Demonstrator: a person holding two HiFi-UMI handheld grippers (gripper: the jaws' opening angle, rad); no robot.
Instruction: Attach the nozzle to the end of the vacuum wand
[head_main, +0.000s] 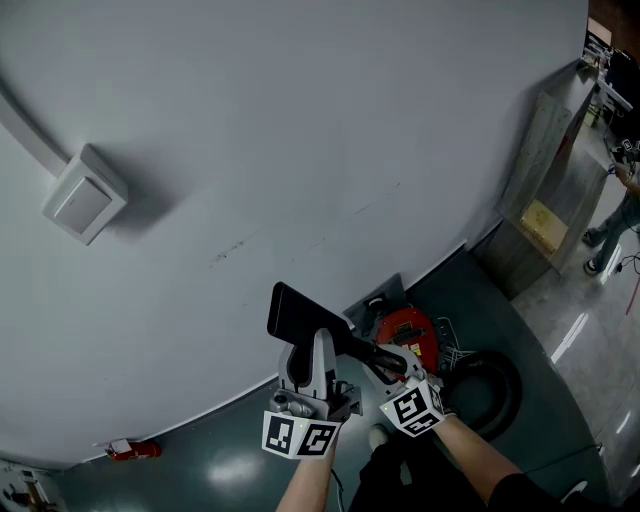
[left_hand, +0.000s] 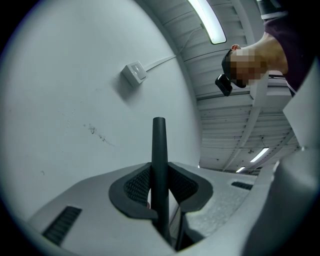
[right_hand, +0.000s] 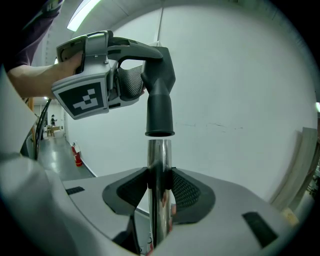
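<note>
My left gripper (head_main: 318, 347) is shut on the black nozzle (head_main: 300, 315), whose flat head points up toward the wall. In the left gripper view, the nozzle's thin edge (left_hand: 159, 150) stands upright between the pads. My right gripper (right_hand: 160, 187) is shut on the chrome vacuum wand (right_hand: 159, 160), which rises straight between its pads. The nozzle's round collar (right_hand: 160, 117) hangs in line with the wand's top end, right at it. Whether the end is inside the collar I cannot tell. In the head view, the right gripper (head_main: 388, 368) sits close beside the left.
A grey wall fills most of the view, with a white switch box (head_main: 85, 193) on it. The red vacuum body (head_main: 408, 335) and its coiled black hose (head_main: 497, 388) lie on the green floor below. A wooden cabinet (head_main: 540, 190) stands to the right and a fire extinguisher (head_main: 135, 450) to the left.
</note>
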